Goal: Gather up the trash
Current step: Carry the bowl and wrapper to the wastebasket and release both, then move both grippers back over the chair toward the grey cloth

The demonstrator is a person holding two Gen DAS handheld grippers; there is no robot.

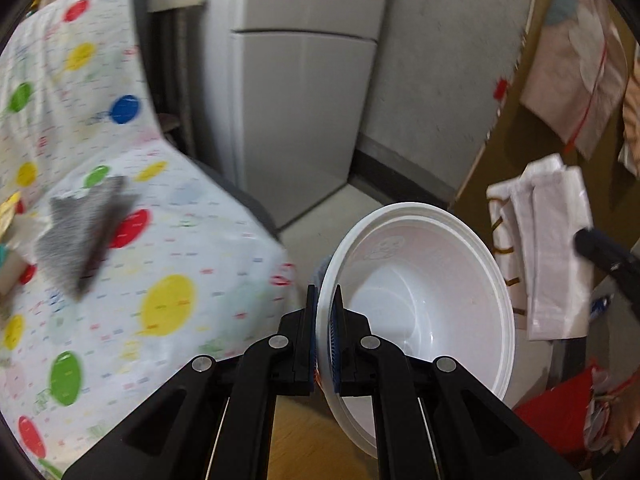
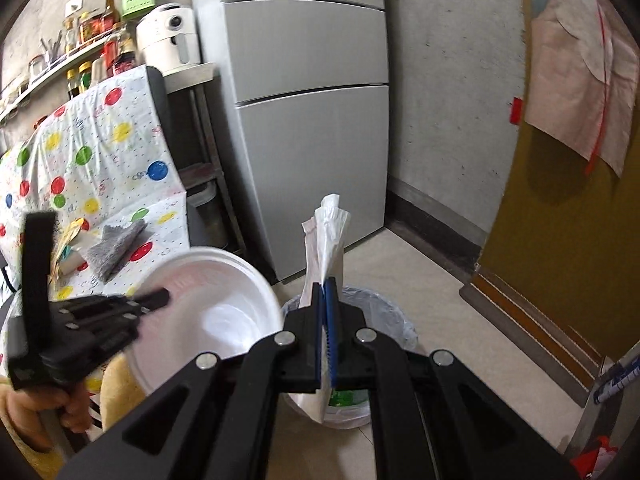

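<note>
**Left wrist view: bowl pinched by its rim, bin just below**

Left wrist camera shows the left tongs [image 1: 325,300] clamped narrow on the thin rim of a white foam bowl [image 1: 420,300], which hangs tilted on edge beyond the tabletop [image 1: 168,280]. From the right wrist, the right tongs [image 2: 326,292] are closed on the crumpled white plastic bag [image 2: 326,236], held up over the bag-lined trash bin [image 2: 384,304] on the floor.

Likely trouble, as I judge it: the bowl is light and smooth, and gripped only at a narrow lip, so it could pivot or slip out before it is over the bin. Squeezing harder might crack the brittle foam. Its wide round mouth looks about as broad as the bin opening, so it may catch on the edge or perch on top. The limp, slippery bag could sag across the opening and block the drop.

Other textures: the tabletop wears a glossy plastic cover with coloured dots; a fuzzy grey cloth [image 1: 86,236] lies folded on it, well apart from the bowl
</note>
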